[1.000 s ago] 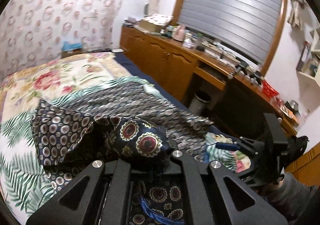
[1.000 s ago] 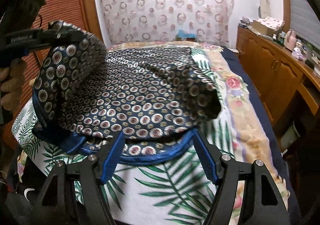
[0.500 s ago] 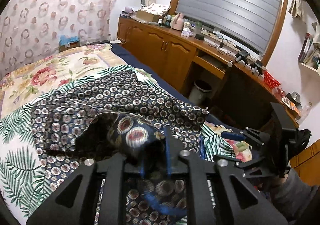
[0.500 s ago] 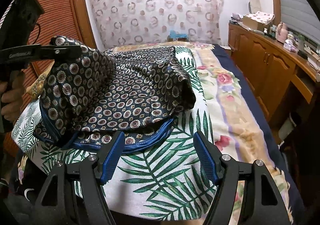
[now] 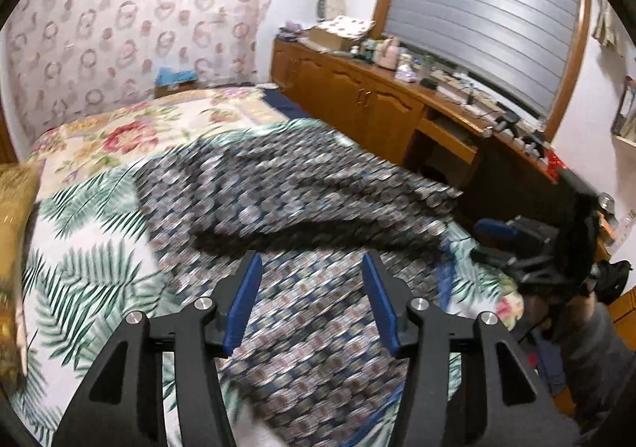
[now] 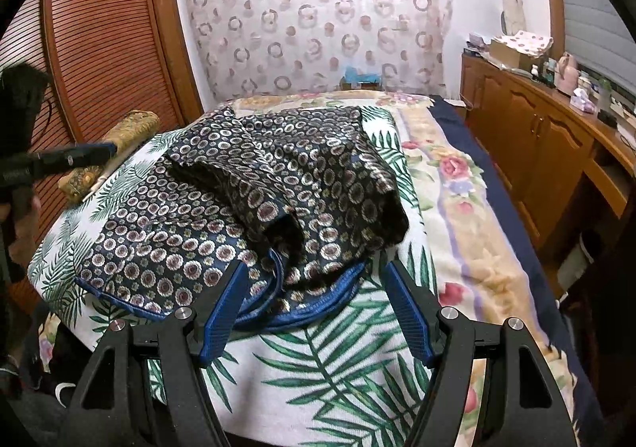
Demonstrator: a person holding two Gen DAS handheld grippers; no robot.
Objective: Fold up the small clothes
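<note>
Patterned garment [image 6: 254, 208], dark blue with round medallions and blue piping, lies on the bed [image 6: 469, 208] over the palm-leaf sheet, near the foot edge. One half is doubled over the other; the upper layer sits bunched, its open fold mouth facing the foot edge, so the fold looks rough rather than squared.

Left tongs [image 5: 310, 300] stand wide with nothing between them, hovering just over the lower layer of the garment [image 5: 318, 208]; that view is motion-blurred, so cloth detail is poor. Right tongs [image 6: 314, 312] likewise wide and empty, poised at the foot edge just short of the piped hem, probably so the cloth can settle untouched.

Judgement: one fold laid, neither side gripping. Next likely a fresh pinch on the hem to flatten or fold again.

Gold bolster [image 6: 115, 153] lies beside the garment, toward the wardrobe.
</note>
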